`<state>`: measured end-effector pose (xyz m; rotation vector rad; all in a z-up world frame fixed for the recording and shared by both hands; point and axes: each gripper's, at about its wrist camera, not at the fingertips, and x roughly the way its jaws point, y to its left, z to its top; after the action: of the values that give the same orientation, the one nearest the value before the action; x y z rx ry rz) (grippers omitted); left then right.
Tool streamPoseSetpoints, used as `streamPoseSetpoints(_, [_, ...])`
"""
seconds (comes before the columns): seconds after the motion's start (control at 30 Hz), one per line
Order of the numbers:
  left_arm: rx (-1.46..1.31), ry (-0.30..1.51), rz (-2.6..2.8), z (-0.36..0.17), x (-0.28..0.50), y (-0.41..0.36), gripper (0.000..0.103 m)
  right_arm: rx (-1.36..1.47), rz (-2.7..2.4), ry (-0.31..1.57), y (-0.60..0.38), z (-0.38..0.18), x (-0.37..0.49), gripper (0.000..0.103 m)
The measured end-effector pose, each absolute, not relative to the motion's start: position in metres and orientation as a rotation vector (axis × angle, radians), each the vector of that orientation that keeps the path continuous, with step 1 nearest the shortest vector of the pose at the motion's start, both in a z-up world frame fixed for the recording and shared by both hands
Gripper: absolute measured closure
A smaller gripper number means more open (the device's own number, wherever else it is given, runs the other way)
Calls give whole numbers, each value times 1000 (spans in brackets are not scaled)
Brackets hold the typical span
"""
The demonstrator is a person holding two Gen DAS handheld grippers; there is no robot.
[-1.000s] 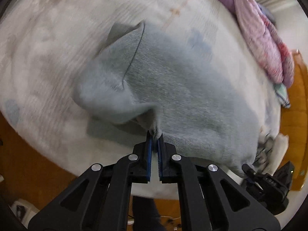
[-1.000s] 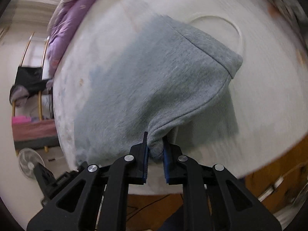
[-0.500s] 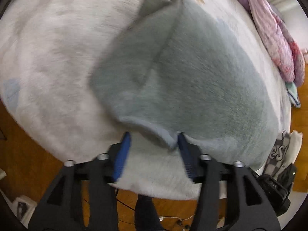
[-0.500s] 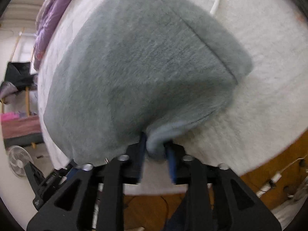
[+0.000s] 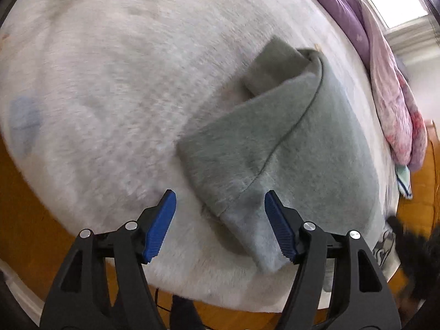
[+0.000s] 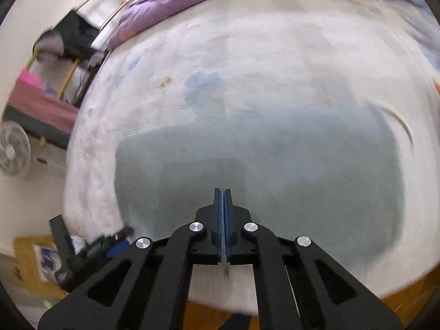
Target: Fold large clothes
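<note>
A grey sweatshirt [image 5: 288,148] lies on the white fleecy bed cover [image 5: 115,88], folded over itself with a sleeve end poking out at its far side. My left gripper [image 5: 220,225] is open, its jaws wide apart, with a near corner of the sweatshirt lying between them, not held. In the right wrist view the sweatshirt [image 6: 275,165] lies flat as a wide grey block. My right gripper [image 6: 222,195] is shut and empty, just above the garment's near part.
A purple and pink duvet [image 5: 385,82] is bunched along the far side of the bed. The bed's near edge drops to a wooden floor [image 5: 24,220]. A fan [image 6: 12,152] and a clothes rack [image 6: 68,41] stand beside the bed.
Both grippers let go of the sweatshirt, which dropped flat onto the bed. The left gripper opened wide; the right gripper pulled back and closed empty.
</note>
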<state>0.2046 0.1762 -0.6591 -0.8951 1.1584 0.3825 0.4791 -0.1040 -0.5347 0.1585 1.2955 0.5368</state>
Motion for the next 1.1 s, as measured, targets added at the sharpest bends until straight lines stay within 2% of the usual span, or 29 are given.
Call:
streamPoseSetpoints(0.13, [-897, 1137, 343, -665, 212, 170, 35, 27, 491, 1346, -77, -578, 503, 103])
streamPoseSetpoints(0.27, [-938, 1117, 315, -667, 221, 166, 35, 52, 451, 1402, -84, -614, 525, 103])
streamPoseSetpoints(0.43, [-969, 1116, 315, -670, 221, 171, 35, 73, 445, 1432, -85, -615, 534, 103])
streamPoseSetpoints(0.67, [-1051, 1096, 309, -668, 203, 187, 35, 144, 434, 1427, -111, -566, 481, 103])
streamPoseSetpoints(0.9, [-976, 1139, 300, -667, 198, 177, 35, 149, 426, 1481, -114, -611, 452, 103])
streamPoseSetpoints(1.0, [-961, 1151, 295, -667, 198, 176, 40, 147, 412, 1499, -116, -597, 449, 103])
streamPoseSetpoints(1.1, [-988, 1154, 304, -671, 192, 178, 59, 168, 401, 1529, -121, -590, 436, 103])
